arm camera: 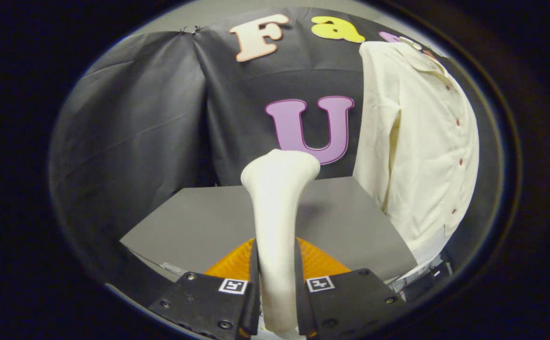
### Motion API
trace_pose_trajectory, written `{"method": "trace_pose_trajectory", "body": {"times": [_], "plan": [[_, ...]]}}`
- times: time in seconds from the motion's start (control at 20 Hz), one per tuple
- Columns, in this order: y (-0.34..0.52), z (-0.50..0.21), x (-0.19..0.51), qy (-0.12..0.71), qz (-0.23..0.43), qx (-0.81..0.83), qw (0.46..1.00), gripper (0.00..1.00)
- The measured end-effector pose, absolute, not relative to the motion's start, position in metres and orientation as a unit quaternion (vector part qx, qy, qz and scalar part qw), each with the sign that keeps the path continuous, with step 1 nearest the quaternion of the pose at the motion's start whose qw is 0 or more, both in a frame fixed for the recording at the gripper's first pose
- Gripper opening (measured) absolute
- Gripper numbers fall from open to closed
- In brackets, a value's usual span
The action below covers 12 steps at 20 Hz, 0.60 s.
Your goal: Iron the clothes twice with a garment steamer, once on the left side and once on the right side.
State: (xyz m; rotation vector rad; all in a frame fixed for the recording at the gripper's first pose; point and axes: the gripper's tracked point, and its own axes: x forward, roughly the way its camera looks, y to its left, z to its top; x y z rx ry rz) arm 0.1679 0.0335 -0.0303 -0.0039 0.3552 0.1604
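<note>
Gripper (277,288) fingers closed tight on the garment steamer (277,226), one finger pressing each side of its handle. Steamer is cream-white, upright btwn the fingers, narrow at the grip and flaring to a wider head up top, head pointing fwd toward the booth wall. Just ahead of the fingers, under the steamer, a grey table (208,222), flat, corner running away to the rear. Beyond the table, off to the right of the steamer, a cream shirt (421,141) hangs vertical w/ small dark-red buttons down its front, collar at top, one sleeve hanging on its near side. Steamer head well apart from the shirt, not touching. Black cloth wall (138,132) behind everything.
</note>
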Motion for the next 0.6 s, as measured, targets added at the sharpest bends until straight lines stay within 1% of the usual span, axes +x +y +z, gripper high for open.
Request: {"method": "trace_pose_trajectory", "body": {"times": [0.3, 0.6], "plan": [[-0.001, 0.013, 0.113, 0.133, 0.094, 0.04, 0.986, 0.31], [-0.078, 0.068, 0.112, 0.08, 0.062, 0.062, 0.993, 0.31]]}}
